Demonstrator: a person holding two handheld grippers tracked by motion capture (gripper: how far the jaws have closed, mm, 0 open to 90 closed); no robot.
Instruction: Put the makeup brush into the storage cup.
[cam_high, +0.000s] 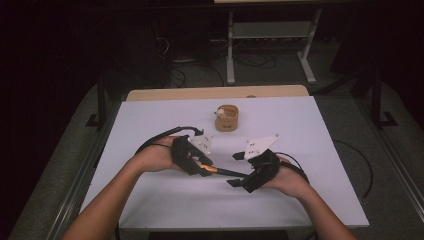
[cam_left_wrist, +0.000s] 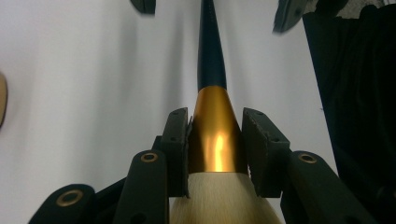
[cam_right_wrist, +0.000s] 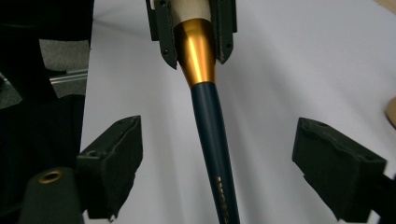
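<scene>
A make-up brush (cam_high: 220, 171) with a gold ferrule (cam_left_wrist: 215, 140), pale bristles (cam_left_wrist: 219, 200) and a dark blue handle (cam_right_wrist: 211, 130) is held level just above the white table. My left gripper (cam_high: 204, 167) is shut on the ferrule, its pads pressing both sides in the left gripper view (cam_left_wrist: 216, 122). My right gripper (cam_high: 235, 170) faces it from the right and stands open (cam_right_wrist: 219, 137). The handle runs between its two jaws, with a wide gap on each side. The right gripper view also has the left gripper (cam_right_wrist: 197, 59) clamped on the ferrule at the top.
A small tan cup (cam_high: 227, 118) with a small white object in it stands on the white tabletop (cam_high: 300, 150), beyond both hands. A wooden strip (cam_high: 215, 93) borders the far edge. Cables trail from both grippers across the table.
</scene>
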